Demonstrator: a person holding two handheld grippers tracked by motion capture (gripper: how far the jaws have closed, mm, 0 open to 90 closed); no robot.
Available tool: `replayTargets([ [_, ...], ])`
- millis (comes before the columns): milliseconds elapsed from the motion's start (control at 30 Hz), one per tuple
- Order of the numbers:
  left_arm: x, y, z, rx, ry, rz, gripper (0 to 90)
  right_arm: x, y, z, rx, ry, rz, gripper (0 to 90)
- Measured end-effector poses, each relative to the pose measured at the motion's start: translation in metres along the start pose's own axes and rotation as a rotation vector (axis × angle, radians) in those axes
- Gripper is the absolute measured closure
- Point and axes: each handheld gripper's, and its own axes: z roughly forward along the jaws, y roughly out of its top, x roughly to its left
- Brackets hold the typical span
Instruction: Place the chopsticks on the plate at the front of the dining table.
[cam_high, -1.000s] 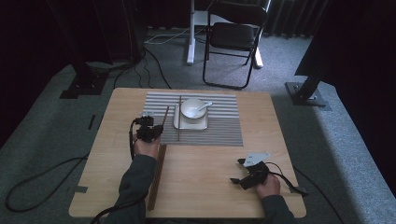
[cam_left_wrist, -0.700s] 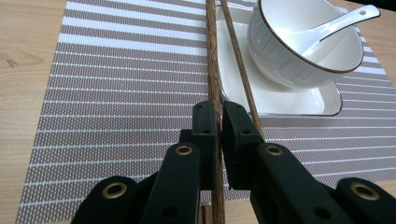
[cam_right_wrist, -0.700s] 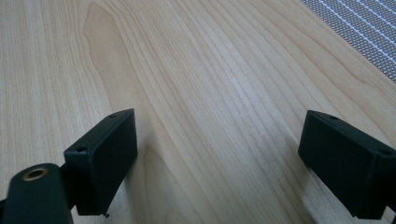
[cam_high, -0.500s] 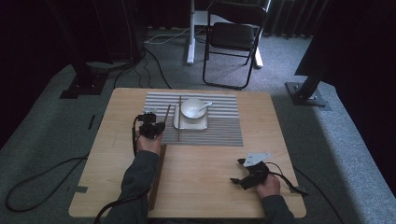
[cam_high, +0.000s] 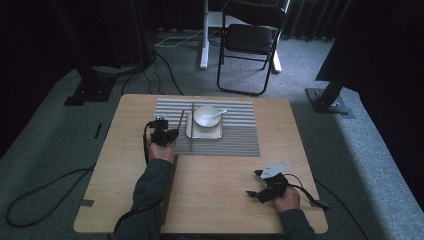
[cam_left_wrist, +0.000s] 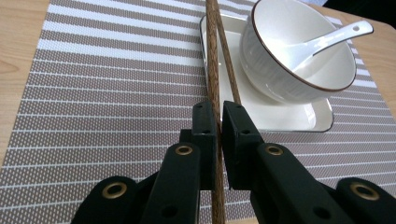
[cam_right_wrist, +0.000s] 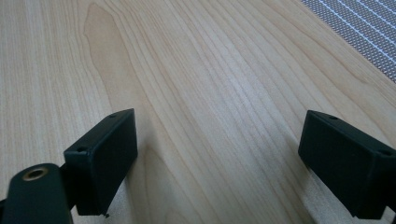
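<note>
Count, as seen in the high view: one wooden table (cam_high: 220, 200), one striped placemat (cam_high: 235, 140), one white square plate (cam_high: 197, 133), one white bowl (cam_high: 206, 116) standing on that plate, one white spoon (cam_high: 218, 113) lying in the bowl with its handle pointing toward 2 o'clock, and two wooden chopsticks. Behind the table, at 12 o'clock, one folding chair (cam_high: 250, 40) is being shown on the carpet.

The first chopstick (cam_left_wrist: 213, 70) is being clamped by the left gripper (cam_left_wrist: 218, 122): the jaws are being held almost fully closed on it, with the stick running between the pads toward 12 o'clock in the left gripper view. The second chopstick (cam_left_wrist: 229, 70) is lying just to the right of it, leaning on the plate's near-left edge; whether the two sticks are touching cannot quite be told. In the high view the held stick is being kept at the plate's 9 o'clock side, over the placemat.

The right gripper (cam_right_wrist: 217, 163) is being held with its jaws wide apart, nothing between them, low over bare table wood at the placemat's 5 o'clock.
</note>
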Motion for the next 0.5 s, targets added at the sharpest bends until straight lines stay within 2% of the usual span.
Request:
replayTargets([
  [500,0.0,0.0082,0.0029,-0.007,-0.002,-0.007,84.0,0.0,0.0,0.0,0.0,0.0,0.0,11.1],
])
